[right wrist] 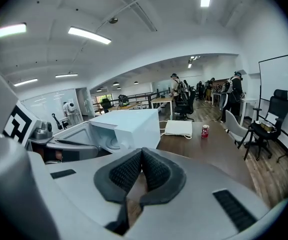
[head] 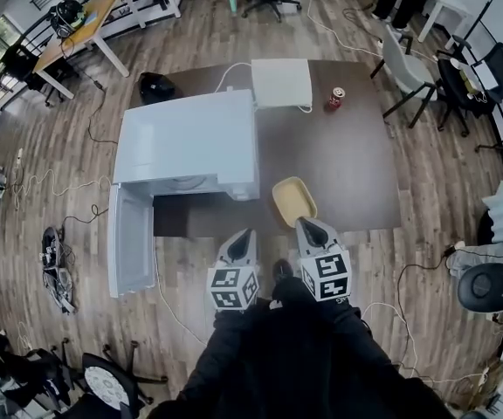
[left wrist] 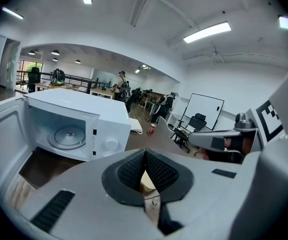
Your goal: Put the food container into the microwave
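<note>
Hanging at the table [head: 347,164] edge, nothing gripped.
Got the left gripper [head: 244,232] and right gripper [head: 304,223] side by side at the near edge, jaws pressed together on both, holding nothing. Can see the yellow food container [head: 292,201] sitting on the table just ahead of the right gripper, close beside the white microwave [head: 186,142]. Looking at a microwave door [head: 131,238] hanging wide open on the left. Also spotting a red can [head: 335,98] near the far edge.
</note>
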A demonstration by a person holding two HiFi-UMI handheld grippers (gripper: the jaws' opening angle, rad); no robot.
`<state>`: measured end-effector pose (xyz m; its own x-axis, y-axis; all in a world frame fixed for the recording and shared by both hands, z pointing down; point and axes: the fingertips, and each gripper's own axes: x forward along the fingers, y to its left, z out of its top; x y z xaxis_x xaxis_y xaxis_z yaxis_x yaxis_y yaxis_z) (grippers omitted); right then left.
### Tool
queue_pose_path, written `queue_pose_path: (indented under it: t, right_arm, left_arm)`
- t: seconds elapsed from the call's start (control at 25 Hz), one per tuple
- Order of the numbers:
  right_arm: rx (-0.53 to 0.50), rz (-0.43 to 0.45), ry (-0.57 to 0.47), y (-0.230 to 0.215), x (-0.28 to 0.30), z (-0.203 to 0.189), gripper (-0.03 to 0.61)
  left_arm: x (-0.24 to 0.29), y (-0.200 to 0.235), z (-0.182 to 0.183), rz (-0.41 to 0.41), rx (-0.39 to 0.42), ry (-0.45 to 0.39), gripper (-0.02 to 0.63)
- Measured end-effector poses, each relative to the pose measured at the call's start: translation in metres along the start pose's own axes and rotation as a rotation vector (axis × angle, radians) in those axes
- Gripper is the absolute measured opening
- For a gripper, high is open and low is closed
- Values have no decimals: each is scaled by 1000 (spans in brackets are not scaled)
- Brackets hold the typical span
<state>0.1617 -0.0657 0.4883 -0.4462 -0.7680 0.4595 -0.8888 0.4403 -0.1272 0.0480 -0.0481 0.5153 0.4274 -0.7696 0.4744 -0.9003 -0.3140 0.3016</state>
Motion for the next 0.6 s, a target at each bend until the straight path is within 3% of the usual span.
queue_pose_path:
  t: [0.24, 0.6]
  right_arm:
    - [22, -3, 29, -27, 25, -4, 23]
    - [63, -68, 109, -59, 40, -43, 23]
  left_arm:
    - [31, 6, -2, 20, -9, 41, 33]
    - [53, 19, -23, 35, -15, 92, 34]
